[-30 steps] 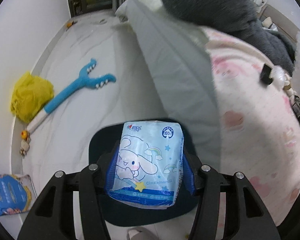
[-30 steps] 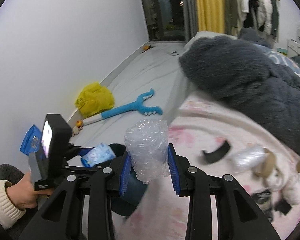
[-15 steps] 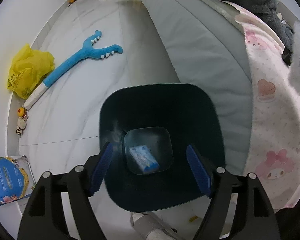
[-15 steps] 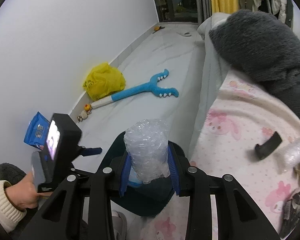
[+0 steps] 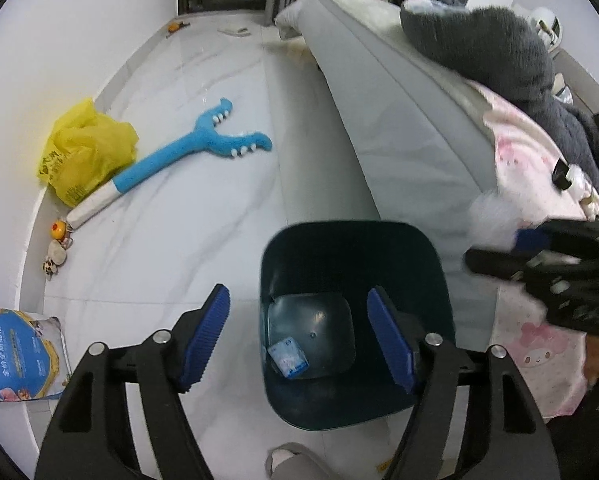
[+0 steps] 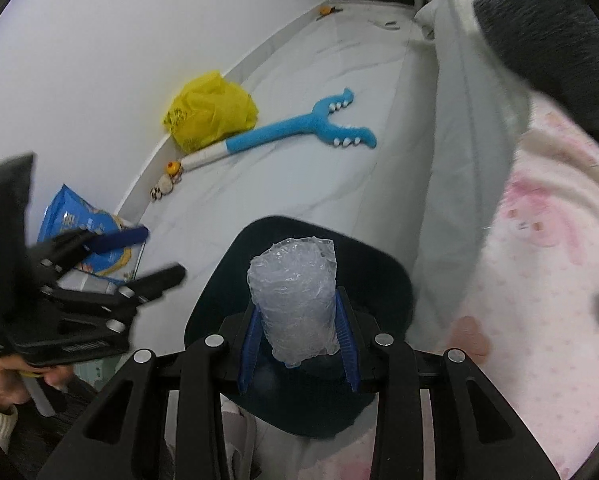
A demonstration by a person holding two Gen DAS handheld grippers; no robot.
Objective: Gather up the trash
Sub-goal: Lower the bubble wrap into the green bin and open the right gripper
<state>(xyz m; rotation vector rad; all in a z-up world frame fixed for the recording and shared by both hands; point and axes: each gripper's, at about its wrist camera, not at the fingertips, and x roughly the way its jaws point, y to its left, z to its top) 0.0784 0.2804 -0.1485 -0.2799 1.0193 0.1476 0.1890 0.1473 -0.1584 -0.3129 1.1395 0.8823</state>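
Note:
A dark teal bin [image 5: 339,227] stands on the floor beside the bed. A light blue tissue pack [image 5: 287,358] lies on its bottom. My left gripper [image 5: 299,340] hangs over the bin's left rim with its jaws apart and closing, and nothing is between them. At the right of this view is my right gripper [image 5: 495,240], blurred, with something white in it. In the right wrist view, my right gripper [image 6: 297,340] is shut on a roll of bubble wrap [image 6: 295,300] above the bin [image 6: 223,272]. The left gripper [image 6: 155,254] is to the left of it.
On the white floor lie a yellow plastic bag [image 5: 83,156], a blue forked plush toy [image 5: 191,152], small toys by the wall [image 5: 57,240] and a blue packet [image 5: 11,360]. The bed [image 5: 379,128], with pink cover and dark fluffy blanket, fills the right. A slipper [image 5: 291,460] lies near the bin.
My left gripper opened and the tissue pack dropped into the bin; the gripper then shifted left. My right gripper came down over the bin with the bubble wrap.

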